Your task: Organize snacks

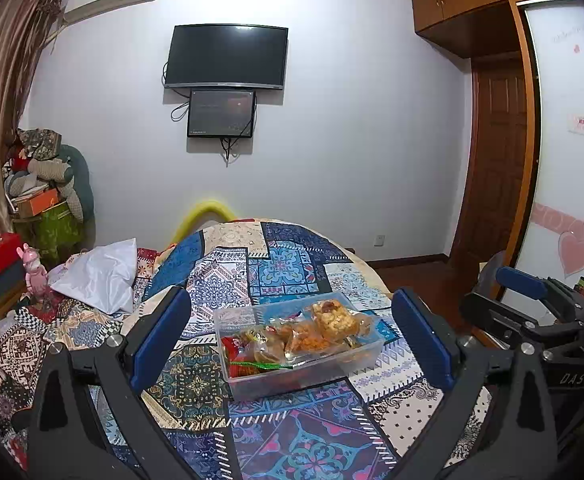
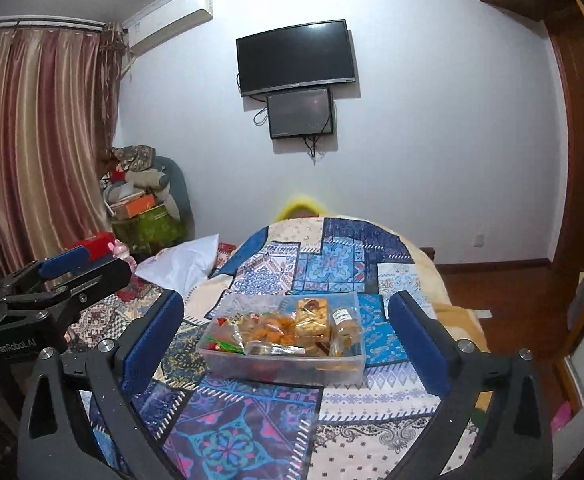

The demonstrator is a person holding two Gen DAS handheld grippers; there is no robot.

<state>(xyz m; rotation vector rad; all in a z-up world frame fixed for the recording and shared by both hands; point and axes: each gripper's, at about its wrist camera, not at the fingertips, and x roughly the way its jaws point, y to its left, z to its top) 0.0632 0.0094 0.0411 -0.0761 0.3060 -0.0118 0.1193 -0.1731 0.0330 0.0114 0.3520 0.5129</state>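
Note:
A clear plastic box [image 1: 351, 364] full of wrapped snacks [image 1: 303, 336] sits on a patchwork quilt. It also shows in the right wrist view [image 2: 343, 368], with its snacks [image 2: 288, 328] piled inside. My left gripper [image 1: 292, 338] is open and empty, held above the quilt just short of the box. My right gripper [image 2: 286, 338] is open and empty, also just short of the box. The right gripper shows at the right edge of the left wrist view [image 1: 531, 304]; the left gripper shows at the left of the right wrist view [image 2: 64, 276].
The quilt [image 1: 292, 432] covers a bed. A white pillow [image 1: 100, 272] and a pink toy [image 1: 34, 272] lie at the left. Boxes and cushions [image 1: 44, 196] are stacked in the far left corner. A wooden floor [image 2: 503, 292] and door lie to the right.

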